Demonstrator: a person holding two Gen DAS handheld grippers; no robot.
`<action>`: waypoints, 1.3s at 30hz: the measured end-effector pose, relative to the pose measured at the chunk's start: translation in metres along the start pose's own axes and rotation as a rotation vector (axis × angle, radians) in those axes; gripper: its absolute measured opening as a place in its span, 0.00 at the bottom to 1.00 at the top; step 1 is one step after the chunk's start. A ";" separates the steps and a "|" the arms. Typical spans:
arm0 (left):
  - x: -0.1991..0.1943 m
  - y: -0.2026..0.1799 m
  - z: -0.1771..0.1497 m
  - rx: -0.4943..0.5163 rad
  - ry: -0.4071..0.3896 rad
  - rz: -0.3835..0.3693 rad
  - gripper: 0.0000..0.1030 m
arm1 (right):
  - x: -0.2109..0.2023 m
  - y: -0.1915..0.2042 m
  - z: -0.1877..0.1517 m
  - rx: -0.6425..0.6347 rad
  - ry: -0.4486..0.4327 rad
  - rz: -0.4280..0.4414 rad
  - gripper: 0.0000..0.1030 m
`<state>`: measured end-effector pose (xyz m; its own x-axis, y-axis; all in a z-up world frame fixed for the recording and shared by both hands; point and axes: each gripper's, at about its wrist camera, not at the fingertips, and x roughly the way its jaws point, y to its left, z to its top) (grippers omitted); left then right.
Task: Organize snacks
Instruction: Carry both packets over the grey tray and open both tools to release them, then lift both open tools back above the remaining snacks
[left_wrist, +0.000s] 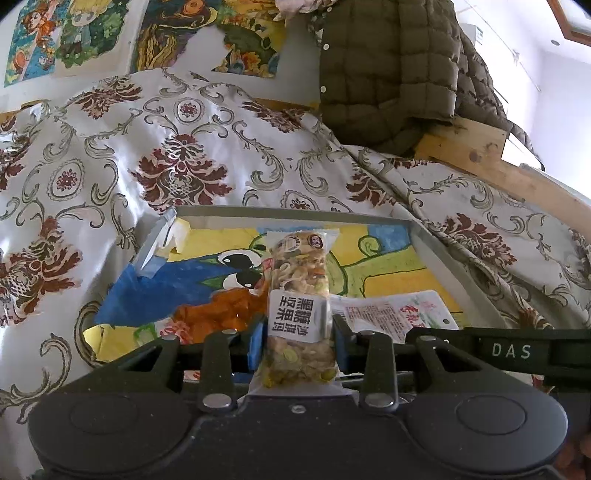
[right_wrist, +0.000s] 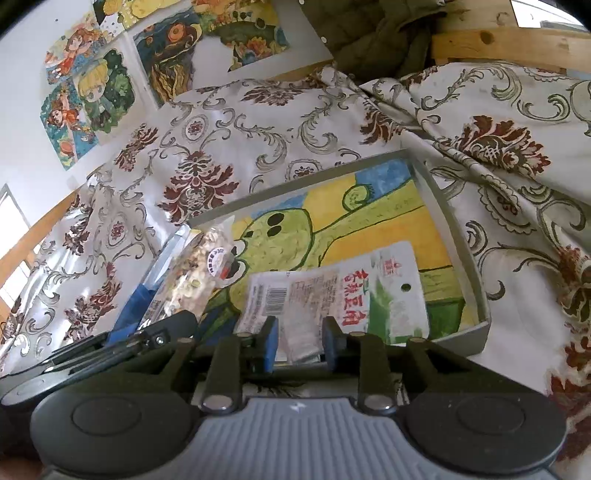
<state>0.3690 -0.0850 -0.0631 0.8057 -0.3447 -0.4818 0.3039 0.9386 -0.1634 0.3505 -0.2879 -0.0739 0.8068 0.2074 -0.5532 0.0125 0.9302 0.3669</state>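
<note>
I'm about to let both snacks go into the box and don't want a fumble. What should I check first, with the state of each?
1. Left gripper holds the nut bar between its fingers: ok.
2. Nut bar is over the grey box, not the patterned cloth: ok.
3. Right gripper grips the white snack packet: cannot tell; its fingers flank the packet's near end, contact unclear.
4. White snack packet lies inside the box: ok, though its near edge is hidden.
5. Bare box floor beyond both snacks: ok.
6. The two grippers are apart: ok, but close.
</note>
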 end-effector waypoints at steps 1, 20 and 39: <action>0.000 0.001 0.000 -0.009 0.002 -0.002 0.39 | 0.000 0.000 0.000 0.002 -0.001 -0.002 0.30; -0.008 0.002 0.004 -0.058 -0.038 -0.018 0.86 | -0.016 -0.008 0.008 0.013 -0.061 -0.032 0.61; -0.102 -0.016 0.026 -0.080 -0.222 0.039 0.99 | -0.131 -0.012 0.016 -0.090 -0.302 -0.153 1.00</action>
<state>0.2951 -0.0649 0.0111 0.9108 -0.2948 -0.2890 0.2364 0.9464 -0.2202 0.2544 -0.3315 0.0058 0.9381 -0.0226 -0.3456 0.1051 0.9694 0.2219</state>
